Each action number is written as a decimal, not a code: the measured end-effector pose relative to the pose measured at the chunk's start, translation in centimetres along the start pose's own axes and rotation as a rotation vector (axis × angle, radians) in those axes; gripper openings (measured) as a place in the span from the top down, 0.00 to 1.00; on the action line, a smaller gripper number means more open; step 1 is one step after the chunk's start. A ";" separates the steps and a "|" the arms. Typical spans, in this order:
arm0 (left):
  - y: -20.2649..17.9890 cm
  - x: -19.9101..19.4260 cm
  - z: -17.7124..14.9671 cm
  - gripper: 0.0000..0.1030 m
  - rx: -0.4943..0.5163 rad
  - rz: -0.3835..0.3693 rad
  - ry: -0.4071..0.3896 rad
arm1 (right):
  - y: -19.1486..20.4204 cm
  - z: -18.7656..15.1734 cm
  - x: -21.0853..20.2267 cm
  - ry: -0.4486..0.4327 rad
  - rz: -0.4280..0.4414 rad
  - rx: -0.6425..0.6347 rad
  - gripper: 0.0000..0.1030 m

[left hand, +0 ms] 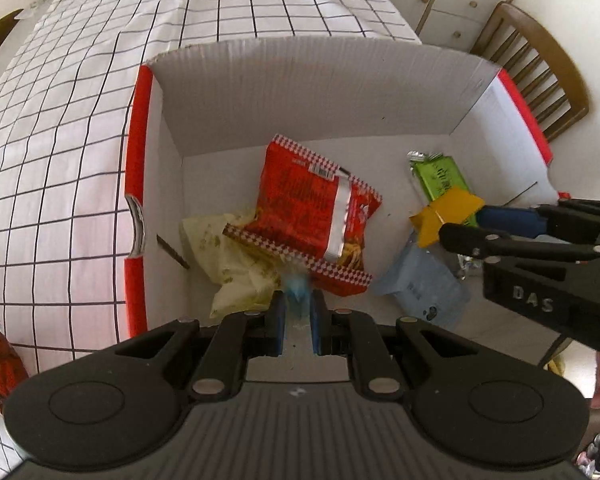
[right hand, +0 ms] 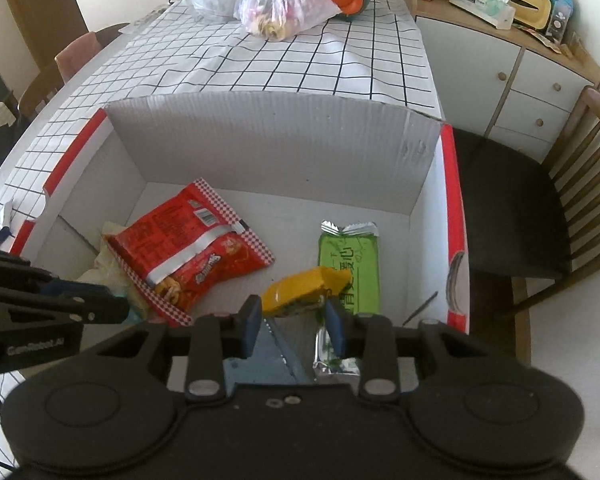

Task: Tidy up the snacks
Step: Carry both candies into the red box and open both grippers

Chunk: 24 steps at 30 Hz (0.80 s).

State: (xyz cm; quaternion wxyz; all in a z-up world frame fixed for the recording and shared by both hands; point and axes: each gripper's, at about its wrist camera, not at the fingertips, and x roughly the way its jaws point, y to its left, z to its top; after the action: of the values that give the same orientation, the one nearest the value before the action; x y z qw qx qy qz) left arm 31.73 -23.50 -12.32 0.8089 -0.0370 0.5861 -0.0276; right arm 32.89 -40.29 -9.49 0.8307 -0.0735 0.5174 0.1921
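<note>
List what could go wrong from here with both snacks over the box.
1. The left gripper pinches only a thin edge of a light blue wrapper; it may slip out early.
2. The yellow packet in the right gripper hangs over the green packet, so it will likely land stacked on top.
3. Both grippers work close together inside the box and might collide.

Right tongs (right hand: 293,309) grip yellow snack (right hand: 300,290) (inside box (right hand: 276,152)).
</note>
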 end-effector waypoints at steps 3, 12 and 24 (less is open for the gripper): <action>0.0 0.2 -0.2 0.88 -0.001 0.005 -0.001 | -0.1 -0.2 -0.3 -0.007 0.008 0.004 0.64; 0.2 -1.5 -0.7 0.87 -0.006 -0.011 -0.049 | 0.1 -0.8 -2.7 -0.064 0.052 0.017 0.60; 0.7 -5.8 -2.4 0.80 -0.011 -0.041 -0.150 | 1.5 -1.4 -6.6 -0.151 0.076 0.016 0.55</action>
State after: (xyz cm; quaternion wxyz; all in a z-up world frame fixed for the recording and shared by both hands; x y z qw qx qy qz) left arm 27.67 -22.38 -7.59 0.8497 -0.0555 0.5230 -0.0379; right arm 28.54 -40.95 -4.18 0.8599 -0.0329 0.4573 0.2243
